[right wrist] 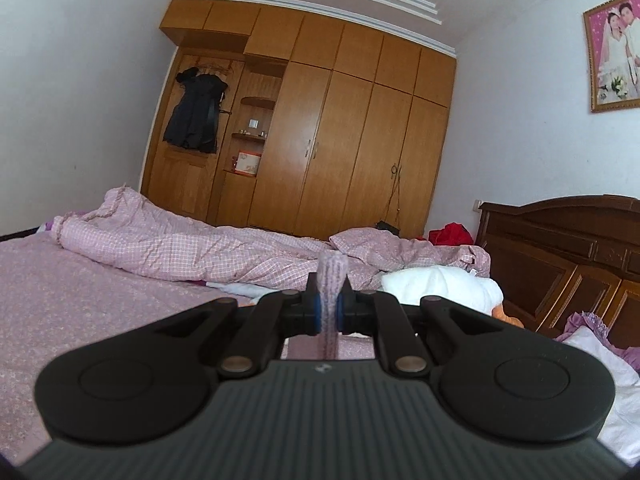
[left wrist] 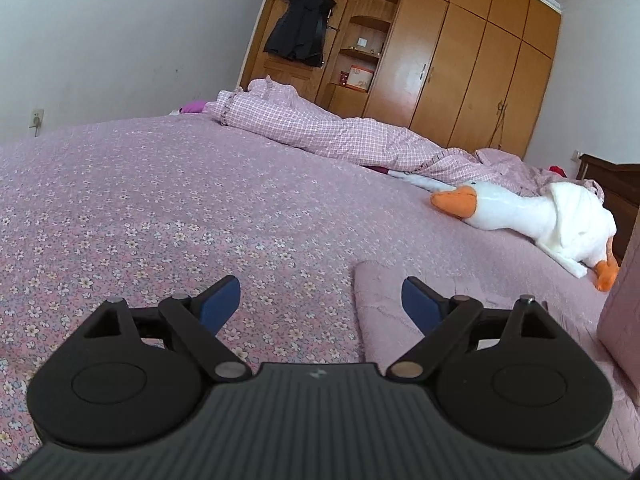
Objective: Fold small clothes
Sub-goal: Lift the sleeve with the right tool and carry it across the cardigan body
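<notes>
Right tongs (right wrist: 327,307) are clamped on an edge of the pink garment (left wrist: 380,312), lifted clear of the bed (left wrist: 160,200), while the left tongs (left wrist: 320,300), spread wide and empty, sit at its left edge, judged nearer for the next grasp.

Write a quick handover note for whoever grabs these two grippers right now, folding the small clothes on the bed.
Left gripper: open, holding nothing, hovering low over the floral bedsheet, with the near edge of the pink garment just ahead between its fingers.
Right gripper: shut on a strip of that pink knit fabric, which stands up between the pads.
Garment: partly flat on the bed, one part raised at the right edge of the left view.
Nearby: plush goose and checked quilt lie beyond it.
Done: one end gripped. Left: take the free edge with the left gripper and complete the fold; how many folds exist I cannot tell.
</notes>
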Demonstrator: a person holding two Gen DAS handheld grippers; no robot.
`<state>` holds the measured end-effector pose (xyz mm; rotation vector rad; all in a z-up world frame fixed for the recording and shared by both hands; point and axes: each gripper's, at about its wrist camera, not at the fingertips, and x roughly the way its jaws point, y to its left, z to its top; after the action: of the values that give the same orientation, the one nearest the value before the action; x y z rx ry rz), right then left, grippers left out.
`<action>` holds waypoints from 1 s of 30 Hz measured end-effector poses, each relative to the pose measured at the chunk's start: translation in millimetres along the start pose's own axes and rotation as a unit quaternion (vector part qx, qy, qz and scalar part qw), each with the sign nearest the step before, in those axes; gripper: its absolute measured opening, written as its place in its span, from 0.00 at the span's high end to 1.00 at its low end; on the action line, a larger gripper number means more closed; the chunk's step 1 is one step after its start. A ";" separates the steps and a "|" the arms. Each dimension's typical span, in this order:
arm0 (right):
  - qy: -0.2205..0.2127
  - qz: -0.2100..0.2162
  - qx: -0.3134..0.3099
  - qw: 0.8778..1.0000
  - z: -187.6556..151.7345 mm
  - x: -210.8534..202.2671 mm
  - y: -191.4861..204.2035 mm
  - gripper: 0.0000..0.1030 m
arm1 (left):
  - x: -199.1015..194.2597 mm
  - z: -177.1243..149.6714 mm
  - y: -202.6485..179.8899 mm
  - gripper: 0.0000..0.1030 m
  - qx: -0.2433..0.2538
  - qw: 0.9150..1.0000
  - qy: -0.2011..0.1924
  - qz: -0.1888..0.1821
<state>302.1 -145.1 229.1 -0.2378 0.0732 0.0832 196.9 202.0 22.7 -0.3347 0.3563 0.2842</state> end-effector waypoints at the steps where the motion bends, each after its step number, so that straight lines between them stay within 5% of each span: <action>1: 0.002 0.000 -0.003 1.000 -1.3 -0.3 2.1 0.90 | -0.8 -0.4 -0.1 0.11 0.002 1.000 0.000 0.000; 14: 0.019 -0.019 -0.015 1.000 -22.8 0.5 37.8 0.89 | -2.3 -0.8 -3.0 0.10 0.003 1.000 0.004 0.001; 30: 0.067 0.054 -0.004 0.996 -112.5 11.4 150.4 0.89 | 1.6 -0.2 4.3 0.10 -0.017 1.000 0.011 0.007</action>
<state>292.7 -25.4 84.3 -0.2462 0.2202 0.1751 196.8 206.1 20.7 -0.3684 0.3765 0.3000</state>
